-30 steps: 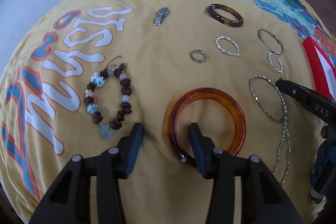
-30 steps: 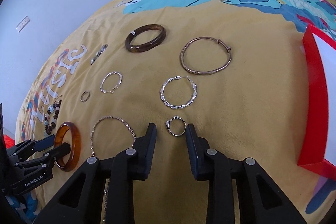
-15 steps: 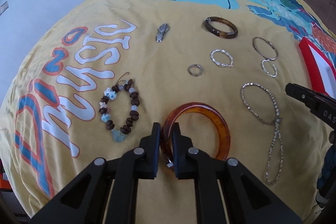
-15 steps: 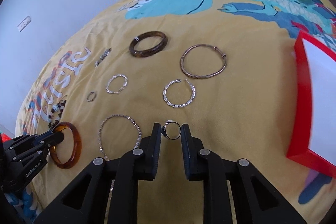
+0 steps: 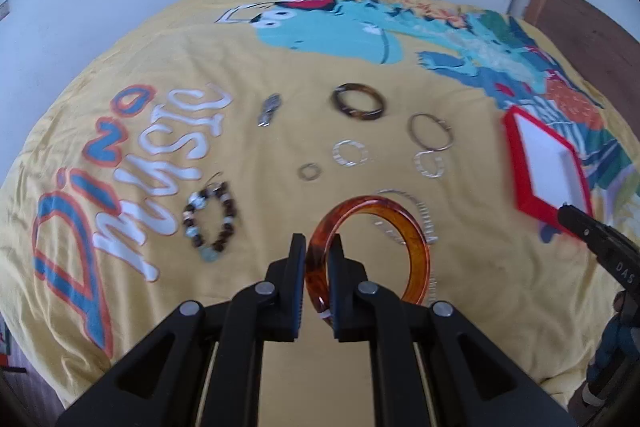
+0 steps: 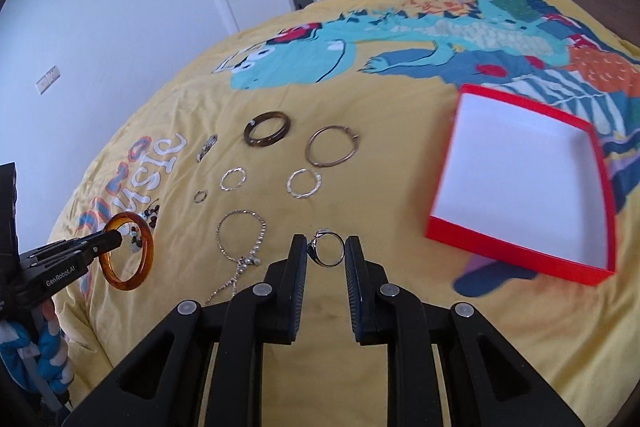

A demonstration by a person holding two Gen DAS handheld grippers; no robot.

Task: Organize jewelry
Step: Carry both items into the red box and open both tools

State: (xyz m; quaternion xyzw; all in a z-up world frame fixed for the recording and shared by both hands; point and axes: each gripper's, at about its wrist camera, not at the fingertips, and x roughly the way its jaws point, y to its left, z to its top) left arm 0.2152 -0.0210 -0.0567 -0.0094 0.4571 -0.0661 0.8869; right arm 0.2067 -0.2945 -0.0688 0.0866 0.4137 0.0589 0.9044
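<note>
My left gripper (image 5: pixel 319 247) is shut on the rim of an amber bangle (image 5: pixel 400 223), which hangs above the yellow bedspread (image 5: pixel 240 67); the bangle (image 6: pixel 140 239) and the left gripper (image 6: pixel 108 241) also show at the left of the right wrist view. My right gripper (image 6: pixel 325 247) is shut on a small silver ring (image 6: pixel 329 247), held off the bed. A red box (image 6: pixel 516 251) with a white inside lies open to the right, also seen as the red box (image 5: pixel 516 163) in the left wrist view.
On the bedspread lie a dark bangle (image 6: pixel 267 129), a thin bronze hoop (image 6: pixel 331 146), two twisted silver hoops (image 6: pixel 305 183), a small ring (image 6: pixel 200 195), a rhinestone chain (image 6: pixel 240 247), a clip (image 5: pixel 270 110) and a beaded bracelet (image 5: pixel 212 217). Wardrobe and door stand behind.
Both grippers closed, the left on the amber bangle and the right on the silver ring, then rose from the bed with them. The red box came further into view.
</note>
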